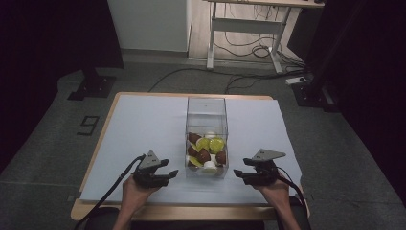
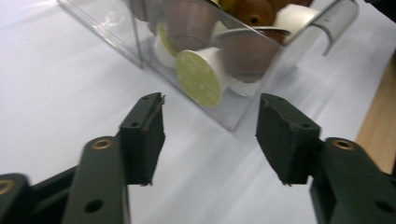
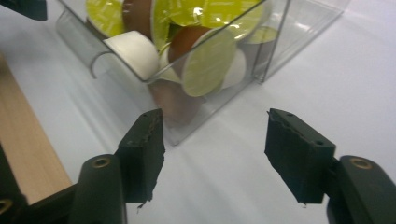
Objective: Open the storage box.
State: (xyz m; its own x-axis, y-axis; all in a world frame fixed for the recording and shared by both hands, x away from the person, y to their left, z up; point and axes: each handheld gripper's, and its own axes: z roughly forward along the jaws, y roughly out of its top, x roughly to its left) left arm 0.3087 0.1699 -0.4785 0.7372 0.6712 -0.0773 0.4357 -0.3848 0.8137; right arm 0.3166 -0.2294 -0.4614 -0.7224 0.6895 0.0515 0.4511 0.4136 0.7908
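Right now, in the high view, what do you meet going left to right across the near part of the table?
Left gripper → clear box with coffee capsules inside → right gripper, all on the white sheet.

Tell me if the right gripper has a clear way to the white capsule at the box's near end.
Probably yes. The right gripper is open beside the clear box, whose top looks open; the white capsule lies on top of the pile, so it likely must come from above.
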